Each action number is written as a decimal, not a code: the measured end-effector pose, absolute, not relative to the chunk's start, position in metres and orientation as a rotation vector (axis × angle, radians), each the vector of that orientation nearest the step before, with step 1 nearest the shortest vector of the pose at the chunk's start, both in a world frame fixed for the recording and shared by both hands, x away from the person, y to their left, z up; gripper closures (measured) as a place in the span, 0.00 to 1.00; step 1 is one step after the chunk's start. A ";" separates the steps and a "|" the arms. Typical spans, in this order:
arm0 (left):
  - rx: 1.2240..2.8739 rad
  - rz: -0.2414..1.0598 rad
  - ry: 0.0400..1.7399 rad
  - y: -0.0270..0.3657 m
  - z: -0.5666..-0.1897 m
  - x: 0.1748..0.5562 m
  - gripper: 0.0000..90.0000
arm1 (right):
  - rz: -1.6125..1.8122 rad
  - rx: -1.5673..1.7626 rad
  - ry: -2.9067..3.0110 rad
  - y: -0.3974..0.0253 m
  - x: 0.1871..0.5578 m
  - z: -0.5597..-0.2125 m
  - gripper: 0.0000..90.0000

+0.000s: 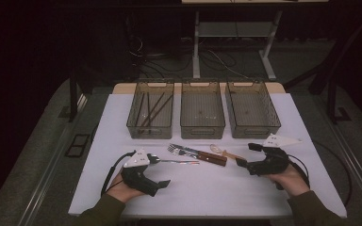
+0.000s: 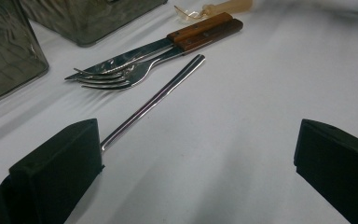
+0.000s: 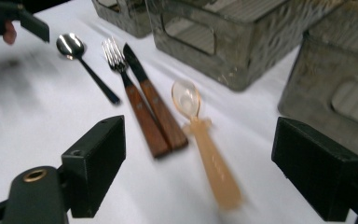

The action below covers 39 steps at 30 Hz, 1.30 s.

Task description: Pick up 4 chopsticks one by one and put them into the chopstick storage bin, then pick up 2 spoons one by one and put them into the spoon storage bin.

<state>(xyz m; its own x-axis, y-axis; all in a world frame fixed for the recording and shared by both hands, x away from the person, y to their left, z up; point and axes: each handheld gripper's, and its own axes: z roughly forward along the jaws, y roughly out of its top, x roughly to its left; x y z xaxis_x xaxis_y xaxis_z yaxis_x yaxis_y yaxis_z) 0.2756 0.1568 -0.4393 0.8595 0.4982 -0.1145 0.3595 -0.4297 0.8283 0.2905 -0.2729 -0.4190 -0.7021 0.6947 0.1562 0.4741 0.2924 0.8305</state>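
Observation:
Cutlery lies in the middle of the white table (image 1: 207,193). A metal spoon (image 1: 174,161) is at the left; its handle (image 2: 158,95) runs behind my left gripper's left jaw. Beside it lie a fork (image 1: 179,150) and a knife (image 3: 135,65), both with wooden handles (image 1: 213,158). A translucent amber plastic spoon (image 1: 224,152) lies to the right. My left gripper (image 1: 158,170) is open beside the metal spoon's bowl, nothing between its jaws. My right gripper (image 1: 246,154) is open just right of the plastic spoon (image 3: 200,126), holding nothing.
Three clear bins stand in a row at the back: the left bin (image 1: 150,134) holds thin dark chopsticks (image 1: 153,106), while the middle bin (image 1: 202,134) and right bin (image 1: 254,133) look empty. Table legs and cables sit on the floor beyond.

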 end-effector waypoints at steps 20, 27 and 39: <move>2.059 0.214 0.685 0.166 -0.434 0.283 0.04 | 1.388 1.120 2.276 -0.313 0.262 -0.442 0.15; 2.038 0.250 0.724 0.176 -0.425 0.294 0.18 | 1.387 1.114 2.273 -0.314 0.263 -0.443 0.15; 2.025 0.276 0.798 0.191 -0.416 0.326 0.39 | 1.348 1.134 2.275 -0.314 0.264 -0.445 0.15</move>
